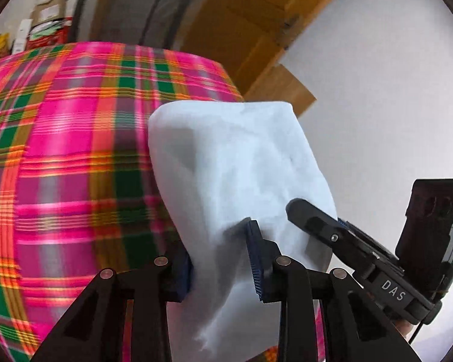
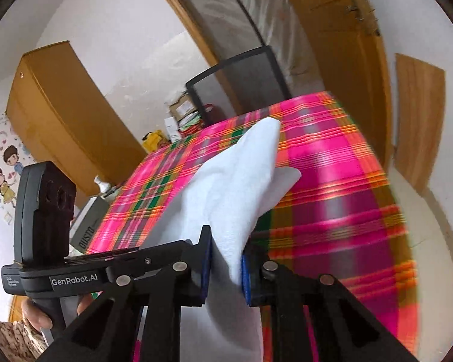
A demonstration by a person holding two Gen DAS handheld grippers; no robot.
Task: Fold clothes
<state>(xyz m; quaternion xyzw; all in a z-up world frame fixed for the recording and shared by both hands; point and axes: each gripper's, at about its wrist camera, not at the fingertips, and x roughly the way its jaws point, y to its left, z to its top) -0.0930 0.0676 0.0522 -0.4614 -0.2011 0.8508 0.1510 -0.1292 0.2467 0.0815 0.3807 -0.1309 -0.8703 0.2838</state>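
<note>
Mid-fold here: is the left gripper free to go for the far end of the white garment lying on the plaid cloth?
Probably not yet: the left gripper is shut on the white garment, as is the right gripper. It must release first.

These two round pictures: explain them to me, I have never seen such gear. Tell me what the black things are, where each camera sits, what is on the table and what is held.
No robot arm is at work here. A person holds a pair of hand-operated tongs in each hand, and a wide-angle camera on each pair looks forward along its two fingers, which is why the pictures are round and bent. One picture is taken from the left tongs, the other from the right tongs. Each view also shows the other tool alongside, and the person's hand gripping a handle. The table is covered by a pink, green and orange plaid cloth. Both tongs are closed on the same white garment, lifted above the table and hanging between them. Behind stand a black mesh chair and a wooden door.
</note>
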